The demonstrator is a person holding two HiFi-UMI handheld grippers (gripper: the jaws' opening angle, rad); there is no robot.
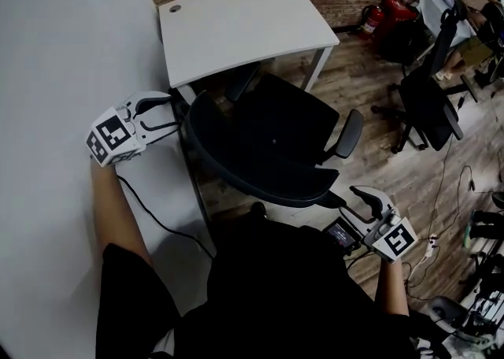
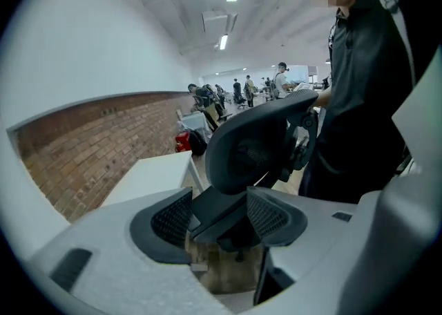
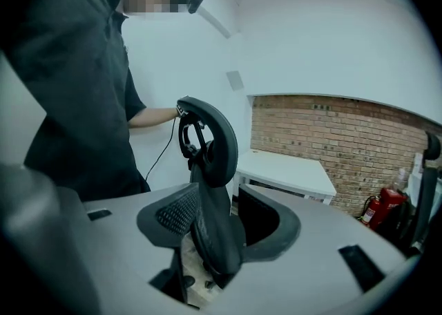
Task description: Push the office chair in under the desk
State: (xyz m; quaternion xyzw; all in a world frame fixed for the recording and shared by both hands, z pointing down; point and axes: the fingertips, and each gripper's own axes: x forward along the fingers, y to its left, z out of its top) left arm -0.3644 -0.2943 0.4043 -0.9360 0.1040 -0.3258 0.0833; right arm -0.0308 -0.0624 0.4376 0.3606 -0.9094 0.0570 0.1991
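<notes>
Barely begun: the office chair point(image 1: 272, 141) stands mostly outside the worktop point(image 1: 236, 27) at twelve o'clock; left tool point(image 1: 175, 113) and right tool point(image 1: 356, 209), both open, flank its backrest point(image 1: 236, 180).

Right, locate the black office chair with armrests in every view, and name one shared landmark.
Head view: black office chair at centre, just below the white rectangular desk.
Left gripper view: right of centre, backrest upright.
Right gripper view: centre, backrest seen edge-on.
Shared landmark: the white rectangular desk.
</notes>
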